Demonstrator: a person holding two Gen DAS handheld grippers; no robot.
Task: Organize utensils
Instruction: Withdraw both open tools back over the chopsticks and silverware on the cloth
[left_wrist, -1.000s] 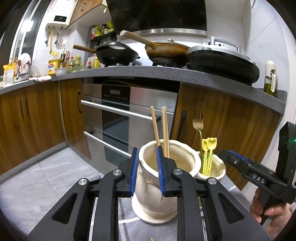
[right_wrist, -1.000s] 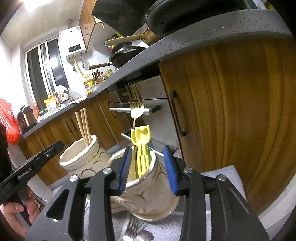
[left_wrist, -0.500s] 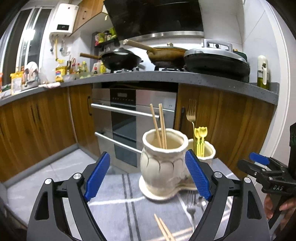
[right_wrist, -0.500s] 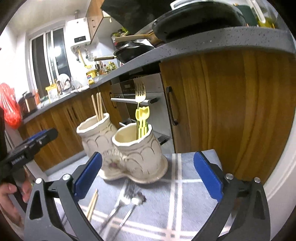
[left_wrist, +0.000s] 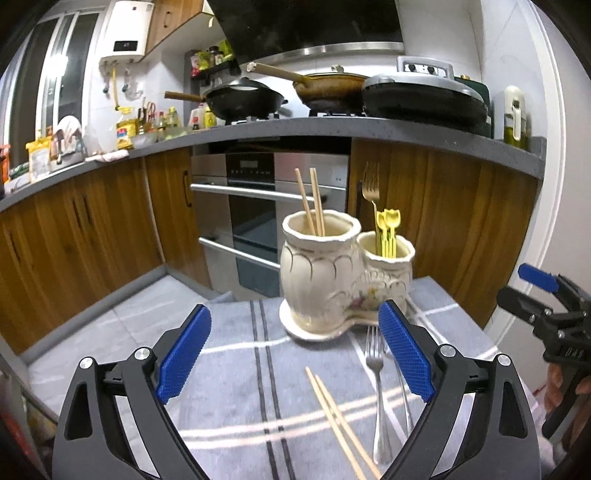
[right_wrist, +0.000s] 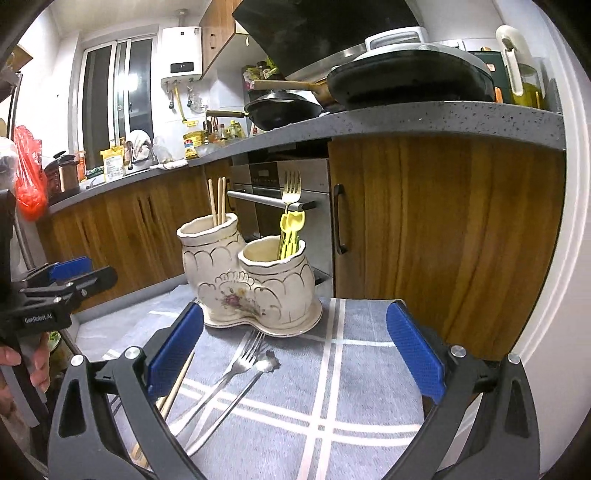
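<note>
A cream double-pot ceramic holder stands on a grey striped cloth. Its taller pot holds chopsticks; its shorter pot holds a gold fork and yellow utensils. On the cloth lie a pair of chopsticks, a steel fork and a steel utensil beside it. My left gripper is open and empty, back from the holder. My right gripper is open and empty, above the loose cutlery.
Wooden cabinets and a steel oven stand behind the cloth-covered surface. A grey counter above carries pans. The other gripper shows at the right edge of the left view and the left edge of the right view.
Both grippers opened from about the holder's two pots and drew back towards me. The holder stayed in place; the loose cutlery on the cloth came into view.
</note>
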